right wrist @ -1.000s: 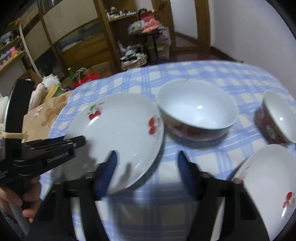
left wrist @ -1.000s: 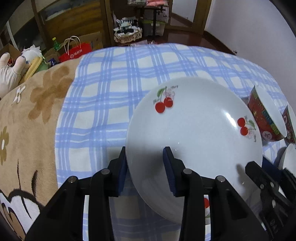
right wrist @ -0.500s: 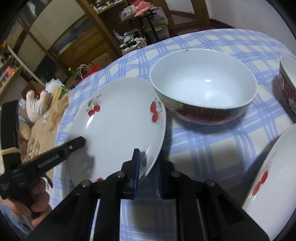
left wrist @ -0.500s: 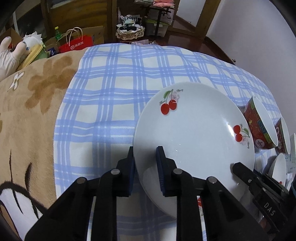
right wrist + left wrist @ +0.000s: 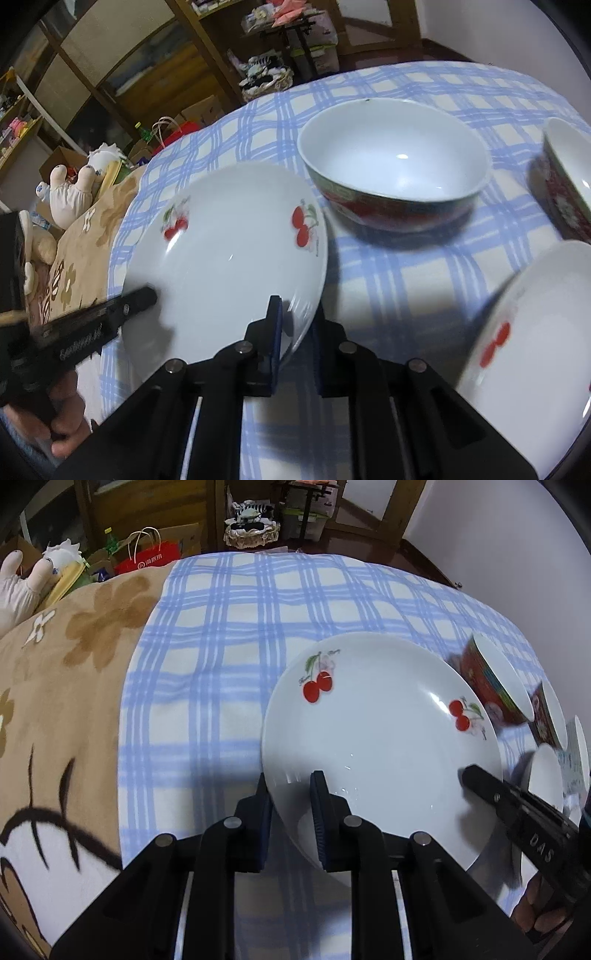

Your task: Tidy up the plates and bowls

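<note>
Both claws have closed since a second ago: the left claw [image 5: 291, 794] and the right claw [image 5: 295, 314] each pinch opposite rim sections of the cherry plate [image 5: 380, 738], which now appears tilted off the checked cloth [image 5: 229, 635] on the counter. Judged: the lift is under way. Only the right view shows the large bowl [image 5: 395, 184] just beside it and a second cherry plate [image 5: 535, 332].
</note>
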### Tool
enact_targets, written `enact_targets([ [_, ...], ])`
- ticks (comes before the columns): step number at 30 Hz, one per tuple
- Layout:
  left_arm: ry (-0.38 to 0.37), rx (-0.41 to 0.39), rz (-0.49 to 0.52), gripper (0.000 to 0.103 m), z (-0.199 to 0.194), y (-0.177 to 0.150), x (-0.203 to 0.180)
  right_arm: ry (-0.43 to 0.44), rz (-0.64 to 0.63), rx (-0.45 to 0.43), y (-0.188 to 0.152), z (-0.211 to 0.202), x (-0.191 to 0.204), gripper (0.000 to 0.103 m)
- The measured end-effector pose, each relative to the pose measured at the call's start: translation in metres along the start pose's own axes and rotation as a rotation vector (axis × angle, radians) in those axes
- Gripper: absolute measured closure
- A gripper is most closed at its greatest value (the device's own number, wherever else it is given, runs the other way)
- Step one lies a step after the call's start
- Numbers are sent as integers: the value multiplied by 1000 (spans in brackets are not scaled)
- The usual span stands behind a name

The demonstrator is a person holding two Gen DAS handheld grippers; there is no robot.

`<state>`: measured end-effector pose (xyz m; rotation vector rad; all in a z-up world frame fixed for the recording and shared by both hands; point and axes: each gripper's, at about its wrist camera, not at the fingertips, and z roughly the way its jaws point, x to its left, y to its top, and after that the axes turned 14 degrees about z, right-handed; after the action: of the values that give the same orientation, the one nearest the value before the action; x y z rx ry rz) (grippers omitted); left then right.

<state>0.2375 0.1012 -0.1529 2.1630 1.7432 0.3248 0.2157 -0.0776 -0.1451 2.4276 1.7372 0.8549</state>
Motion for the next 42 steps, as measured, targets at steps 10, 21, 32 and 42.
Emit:
enact_targets([
  [10, -24, 78, 3, 82, -28, -33, -16, 2, -18, 12, -28, -28, -6, 89],
  [21, -40, 200, 52, 83, -37, -60, -37, -26, -14, 60, -73, -59, -24, 88],
  [32, 67, 261, 123, 93, -37, -74, -53, -25, -3, 100, -109, -69, -51, 90],
  [42, 86, 230, 122, 91, -42, -74, -56, -23, -21, 90, -112, -69, -53, 90],
])
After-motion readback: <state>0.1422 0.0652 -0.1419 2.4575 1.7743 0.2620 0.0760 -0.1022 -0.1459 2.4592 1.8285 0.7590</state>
